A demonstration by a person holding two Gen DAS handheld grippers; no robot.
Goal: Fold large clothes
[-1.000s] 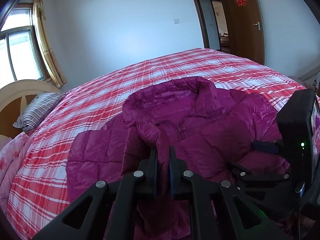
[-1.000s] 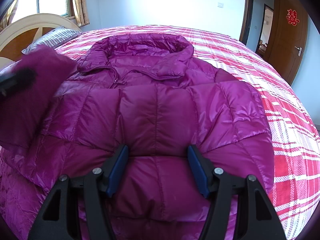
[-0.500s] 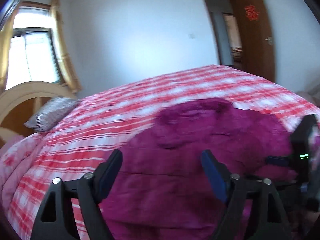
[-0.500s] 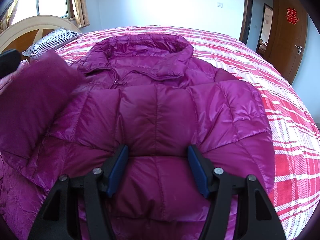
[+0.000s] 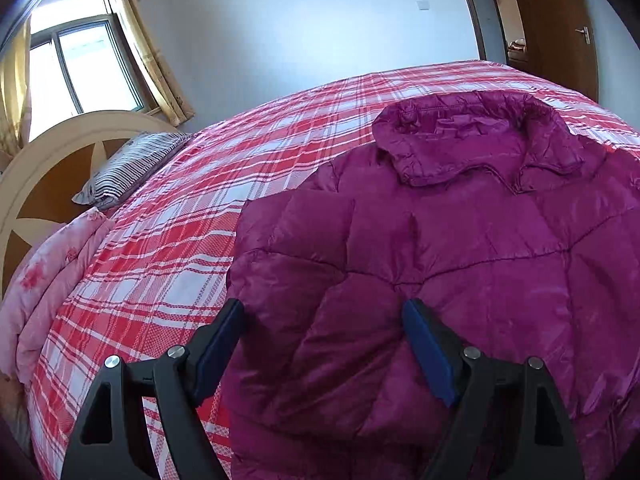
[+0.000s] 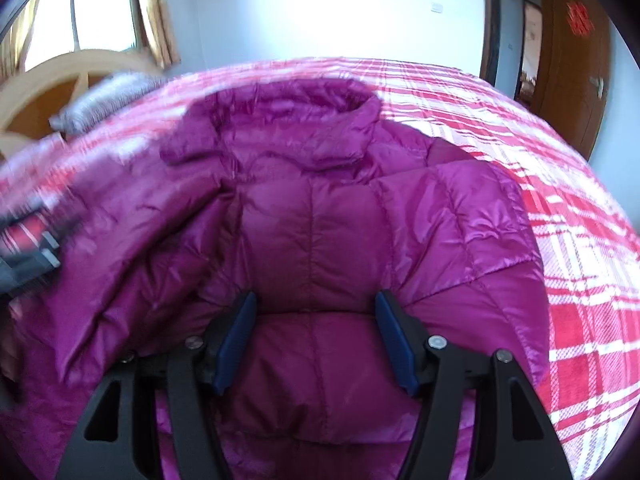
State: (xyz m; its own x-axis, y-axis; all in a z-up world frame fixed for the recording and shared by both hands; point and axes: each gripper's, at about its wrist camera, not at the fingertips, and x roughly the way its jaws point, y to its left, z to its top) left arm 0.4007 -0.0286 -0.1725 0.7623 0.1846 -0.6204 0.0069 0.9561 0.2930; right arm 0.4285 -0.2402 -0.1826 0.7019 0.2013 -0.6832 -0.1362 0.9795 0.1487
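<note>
Magenta quilted puffer jacket (image 5: 460,248) spread flat on red-and-white plaid bedspread (image 5: 200,208), left gripper (image 5: 324,340) jaws wide apart and empty above its edge, right gripper (image 6: 316,328) jaws parted over it, gripping nothing

**Jacket flat on the bed**

The puffer jacket (image 5: 460,240) lies on the bed (image 5: 248,168), collar (image 5: 472,140) toward the far wall. A pillow (image 5: 128,168) sits far left by the headboard (image 5: 36,184); the door (image 5: 556,28) stands behind right.
</note>
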